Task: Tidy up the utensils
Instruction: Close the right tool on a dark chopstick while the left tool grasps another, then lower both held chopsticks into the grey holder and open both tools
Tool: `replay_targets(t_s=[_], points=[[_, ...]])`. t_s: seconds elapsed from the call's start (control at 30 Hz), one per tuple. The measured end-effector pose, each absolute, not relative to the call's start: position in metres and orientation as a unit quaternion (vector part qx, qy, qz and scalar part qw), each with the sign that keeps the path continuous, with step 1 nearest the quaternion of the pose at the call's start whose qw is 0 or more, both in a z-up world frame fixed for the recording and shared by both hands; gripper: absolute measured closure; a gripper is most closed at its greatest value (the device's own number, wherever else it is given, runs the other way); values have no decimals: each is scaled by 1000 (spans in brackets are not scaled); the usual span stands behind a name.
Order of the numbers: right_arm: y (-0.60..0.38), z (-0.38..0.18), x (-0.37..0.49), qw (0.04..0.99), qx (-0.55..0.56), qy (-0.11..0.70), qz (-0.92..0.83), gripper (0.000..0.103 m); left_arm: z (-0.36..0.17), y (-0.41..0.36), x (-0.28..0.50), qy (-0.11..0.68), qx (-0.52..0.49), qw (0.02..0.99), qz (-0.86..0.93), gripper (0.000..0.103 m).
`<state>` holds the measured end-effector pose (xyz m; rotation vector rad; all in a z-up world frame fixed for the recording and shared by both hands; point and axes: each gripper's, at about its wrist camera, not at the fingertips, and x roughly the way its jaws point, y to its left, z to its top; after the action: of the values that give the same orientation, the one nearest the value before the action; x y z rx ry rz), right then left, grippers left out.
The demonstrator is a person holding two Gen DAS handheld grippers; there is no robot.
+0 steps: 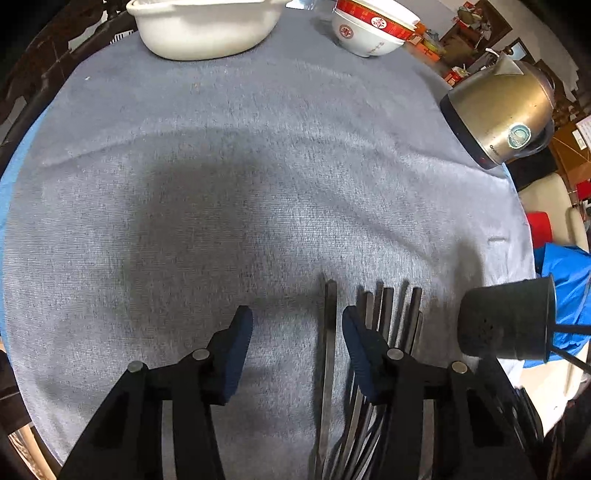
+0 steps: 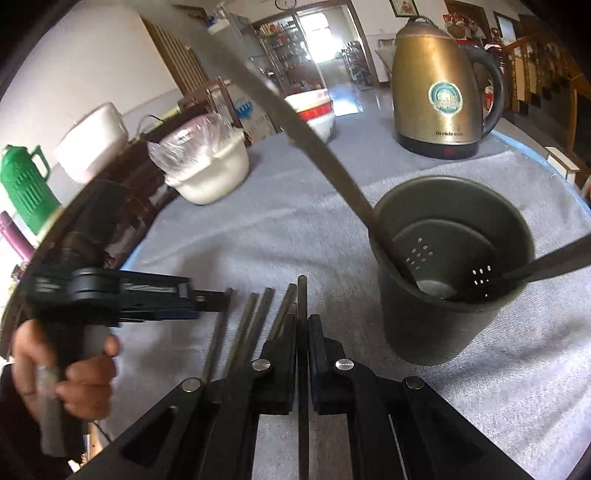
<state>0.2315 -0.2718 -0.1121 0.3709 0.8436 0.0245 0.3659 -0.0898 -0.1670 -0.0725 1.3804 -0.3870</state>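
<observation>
Right claw (image 2: 303, 354): jaws closed tight on one thin dark chopstick (image 2: 303, 369), which runs straight up between the pads and pokes out past them.
Left claw (image 1: 297, 345): jaws about half apart, nothing pressed; one loose stick (image 1: 330, 332) lies in the gap, nearer the right-hand pad. In the right wrist view this claw (image 2: 207, 297) reaches in from the side, a person's hand (image 2: 70, 369) on its grip.
Pile: the remaining chopsticks (image 2: 251, 325) lie side by side on the grey cloth (image 1: 258, 166), just beside both claws.
Holder: dark metal cup (image 2: 450, 273) with a holed bottom, upright, near the pile on the right; two long utensils already lean in it, one against the left rim (image 2: 295, 133), one toward the right (image 2: 554, 262).
Step in hand: likely carrying the gripped stick to the cup.
Doing it well: lift clear of the pile, tip the stick upright over the open mouth, aim between the two leaning handles, release low so it doesn't bounce out.
Risk: the cup looks light; knocking the rim could tip it.
Background: kettle (image 2: 439, 92), white basin (image 1: 203, 26) and bowls (image 1: 369, 26), well apart.
</observation>
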Motion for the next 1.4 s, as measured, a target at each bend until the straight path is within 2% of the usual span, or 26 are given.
replay_targets(t_s=[0.2,0.23,0.27,0.33,0.63,1.07,1.4], points=[[-271,-107,222,900,183,395,27,97,-167,-103,369,628,-21,758,-171,51],[-271,-105,220,900,187,392,31,97,-167,-107,368,625,-13,761,-171,56],[-272,-104,219,901,189,390,34,97,-168,-113,369,623,-7,763,-171,73],[-274,-101,215,903,192,382,40,97,-171,-120,369,625,0,759,-181,95],[-286,-73,196,916,218,327,83,97,-145,-107,352,586,-4,789,-183,97],[-314,-12,145,949,235,199,63,97,-16,-73,269,457,-12,864,-211,97],[-344,34,101,965,247,86,-9,97,61,-75,220,367,-25,901,-231,97]])
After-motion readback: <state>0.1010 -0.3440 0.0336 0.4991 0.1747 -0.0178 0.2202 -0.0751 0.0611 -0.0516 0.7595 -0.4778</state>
